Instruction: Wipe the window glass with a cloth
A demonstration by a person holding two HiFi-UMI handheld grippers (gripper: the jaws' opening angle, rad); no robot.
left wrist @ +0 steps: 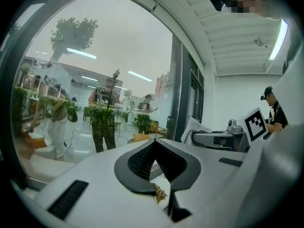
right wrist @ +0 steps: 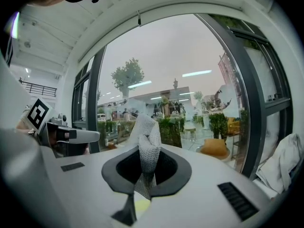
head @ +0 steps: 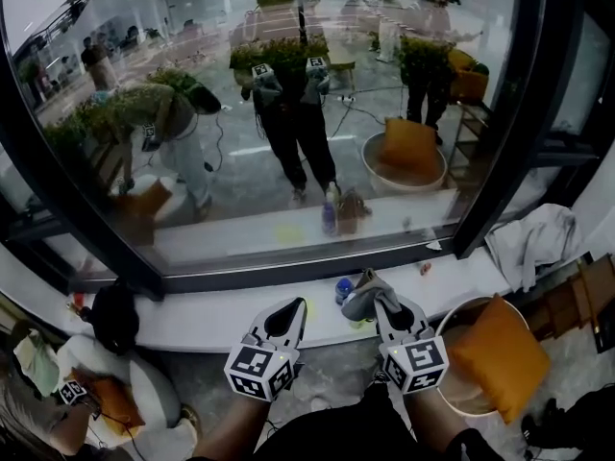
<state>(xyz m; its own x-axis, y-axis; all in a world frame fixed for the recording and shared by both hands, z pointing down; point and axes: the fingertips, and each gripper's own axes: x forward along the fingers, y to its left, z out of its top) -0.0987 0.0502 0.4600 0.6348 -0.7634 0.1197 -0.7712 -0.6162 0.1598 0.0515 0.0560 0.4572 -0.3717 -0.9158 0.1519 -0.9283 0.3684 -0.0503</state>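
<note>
The big window glass (head: 288, 113) fills the head view and mirrors several people and plants. It also shows in the left gripper view (left wrist: 95, 80) and the right gripper view (right wrist: 190, 80). My right gripper (head: 373, 298) is shut on a grey mesh cloth (head: 360, 301), held over the white sill just below the glass. The cloth (right wrist: 148, 137) sticks up from between the jaws of this gripper (right wrist: 145, 175). My left gripper (head: 291, 308) hovers beside it to the left. It (left wrist: 154, 152) is shut with nothing in it.
A white sill (head: 211, 315) runs under the black window frame (head: 509, 152). A blue-capped bottle (head: 343, 287) stands between the grippers. A tub chair with an orange cushion (head: 495, 353) is at the lower right, a white garment (head: 538, 243) above it. A person (head: 115, 315) crouches at the lower left.
</note>
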